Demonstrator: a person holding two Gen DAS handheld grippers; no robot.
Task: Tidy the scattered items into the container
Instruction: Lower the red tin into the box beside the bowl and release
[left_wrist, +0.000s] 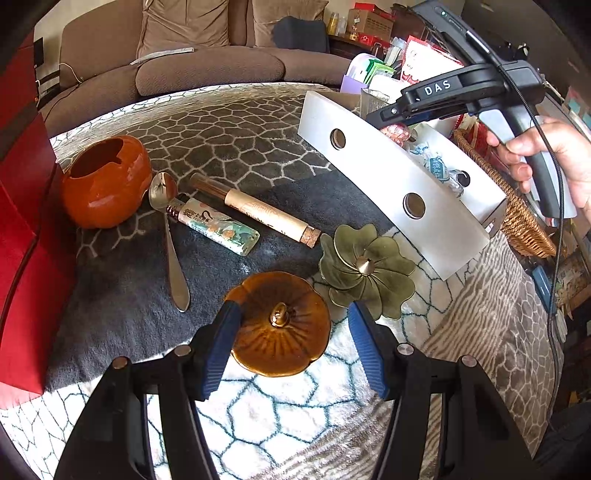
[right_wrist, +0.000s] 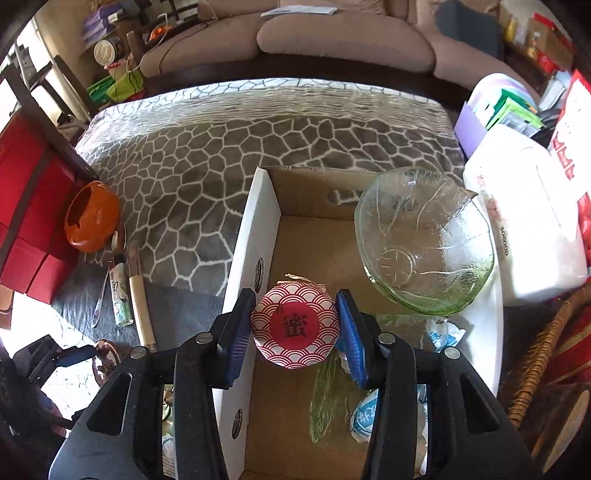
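My left gripper (left_wrist: 293, 328) is open, its blue pads on either side of a brown glazed lid with a knob (left_wrist: 282, 325) on the blanket. A green flower-shaped incense holder (left_wrist: 365, 269), a corked tube (left_wrist: 255, 208), a lighter (left_wrist: 218, 225), a spoon (left_wrist: 171, 236) and an orange pot (left_wrist: 105, 181) lie around. My right gripper (right_wrist: 295, 328) is inside the white cardboard box (right_wrist: 255, 236), its pads on either side of a jar with a red-patterned paper top (right_wrist: 295, 328); contact is unclear. A green glass bowl (right_wrist: 424, 240) leans in the box.
Wrapped candies (right_wrist: 441, 332) lie in the box. A wicker basket (left_wrist: 517, 210) stands right of the box. Red boxes (left_wrist: 22, 229) stand at the left. A sofa (left_wrist: 207, 62) is behind the table. Clutter and a white package (right_wrist: 528, 221) sit at the right.
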